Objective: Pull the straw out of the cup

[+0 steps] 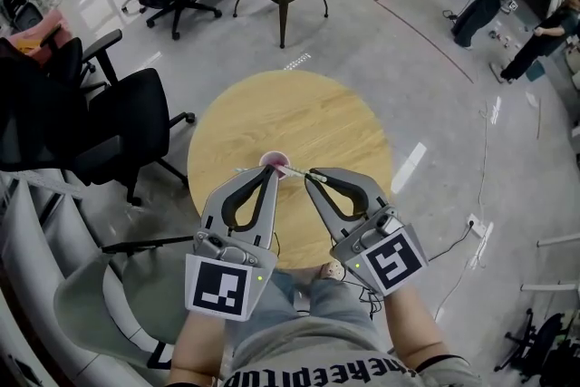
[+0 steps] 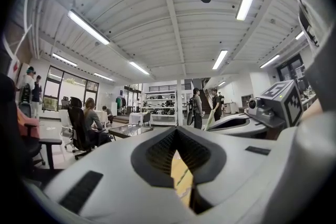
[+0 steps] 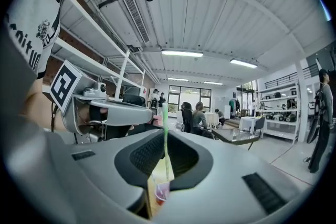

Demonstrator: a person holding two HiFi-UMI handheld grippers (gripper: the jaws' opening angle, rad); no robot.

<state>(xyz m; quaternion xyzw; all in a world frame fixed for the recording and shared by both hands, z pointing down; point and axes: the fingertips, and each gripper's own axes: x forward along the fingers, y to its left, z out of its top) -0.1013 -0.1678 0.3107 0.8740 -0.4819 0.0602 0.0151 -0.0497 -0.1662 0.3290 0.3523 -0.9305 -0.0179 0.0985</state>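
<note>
My right gripper (image 1: pixel 313 176), jaws narrow, pinches the thin pale-green plastic straw (image 3: pixel 165 115) by the small pink cup (image 1: pixel 275 161) on the round wooden surface (image 1: pixel 344 122); light, bendy and slick, it likely wants a gentle mid-shaft hold.

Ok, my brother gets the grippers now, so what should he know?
Right gripper: shut on the green straw.
Left gripper: jaws together, nothing between them, tips by the pink cup.
Cup sits on the round wooden table.
Done: straw seems out, lying across above the cup.
To do: carry it clear and set it down.
</note>
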